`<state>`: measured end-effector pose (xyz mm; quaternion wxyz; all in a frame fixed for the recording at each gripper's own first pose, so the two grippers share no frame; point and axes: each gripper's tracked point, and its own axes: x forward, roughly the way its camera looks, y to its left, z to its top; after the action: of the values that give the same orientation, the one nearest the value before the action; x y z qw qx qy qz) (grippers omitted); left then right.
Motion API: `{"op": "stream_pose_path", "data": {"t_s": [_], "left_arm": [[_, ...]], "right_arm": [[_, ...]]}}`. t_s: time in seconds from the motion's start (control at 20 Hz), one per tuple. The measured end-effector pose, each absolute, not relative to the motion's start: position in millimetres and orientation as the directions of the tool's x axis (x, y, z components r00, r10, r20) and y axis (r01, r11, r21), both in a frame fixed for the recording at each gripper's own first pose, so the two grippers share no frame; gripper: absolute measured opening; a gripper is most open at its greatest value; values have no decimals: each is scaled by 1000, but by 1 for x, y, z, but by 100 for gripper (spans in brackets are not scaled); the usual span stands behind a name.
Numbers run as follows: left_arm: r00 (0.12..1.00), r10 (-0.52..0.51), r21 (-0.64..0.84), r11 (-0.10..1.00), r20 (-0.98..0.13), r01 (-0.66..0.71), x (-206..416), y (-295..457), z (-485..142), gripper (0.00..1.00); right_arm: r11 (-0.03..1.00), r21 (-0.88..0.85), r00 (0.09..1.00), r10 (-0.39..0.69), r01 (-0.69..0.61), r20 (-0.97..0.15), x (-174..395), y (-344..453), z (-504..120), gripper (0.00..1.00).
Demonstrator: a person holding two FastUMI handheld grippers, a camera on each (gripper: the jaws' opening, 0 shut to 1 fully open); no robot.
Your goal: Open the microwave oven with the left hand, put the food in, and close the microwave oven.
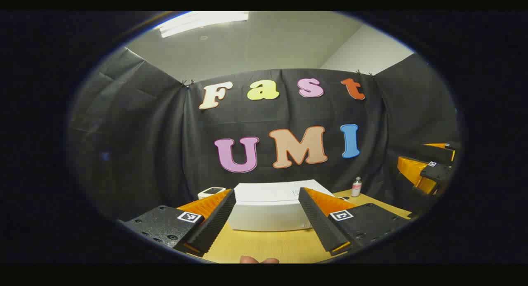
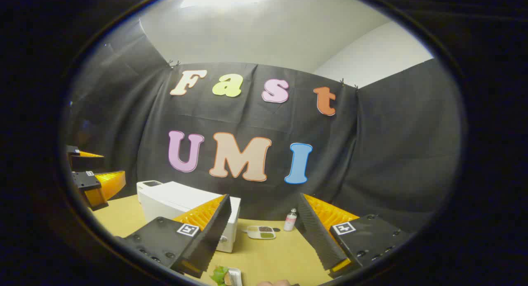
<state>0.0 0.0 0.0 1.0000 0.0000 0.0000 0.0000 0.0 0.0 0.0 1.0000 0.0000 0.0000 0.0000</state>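
A white microwave oven (image 1: 270, 207) stands on the wooden table (image 1: 268, 244), its door closed. My left gripper (image 1: 267, 193) hovers in front of it, open, with the oven framed between its fingers. In the right gripper view the microwave oven (image 2: 181, 205) sits to the left, and my right gripper (image 2: 264, 201) is open with nothing between its fingers. The food (image 2: 225, 275), a small dish with green leaves, lies on the table at the bottom edge, near the right gripper's left finger. The other gripper (image 2: 93, 174) shows at far left, and likewise the other gripper (image 1: 429, 168) at far right in the left gripper view.
A small bottle (image 2: 290, 220) and a flat divided tray (image 2: 260, 232) lie on the table (image 2: 272, 257) right of the microwave. The bottle (image 1: 356, 187) also stands at the back right. A small white device (image 1: 211, 191) sits behind the oven on the left. Black cloth walls close in.
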Motion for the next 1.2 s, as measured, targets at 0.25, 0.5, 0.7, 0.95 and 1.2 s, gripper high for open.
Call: {"op": "stream_pose_path", "data": {"t_s": [0.25, 0.5, 0.7, 0.95, 1.2], "left_arm": [[1000, 5, 24, 1000, 18, -6, 8, -2, 1, 98], [998, 8, 33, 999, 56, -9, 11, -5, 11, 98], [997, -34, 60, 998, 71, 30, 15, -20, 12, 99], [997, -56, 58, 997, 52, 53, 17, -26, 7, 98], [996, -69, 40, 997, 49, 67, 19, -28, 5, 100]], "right_arm": [[1000, -12, 1000, 16, -17, -1, 15, 2, -4, 97], [999, -26, 1000, 27, -27, 4, 23, 5, -5, 97], [999, -26, 1000, 19, -19, -4, 24, 1, -8, 97], [1000, -15, 1000, 25, -25, 6, 24, 6, -7, 97], [1000, 0, 1000, 21, -21, 8, 27, 7, -6, 97]]}}
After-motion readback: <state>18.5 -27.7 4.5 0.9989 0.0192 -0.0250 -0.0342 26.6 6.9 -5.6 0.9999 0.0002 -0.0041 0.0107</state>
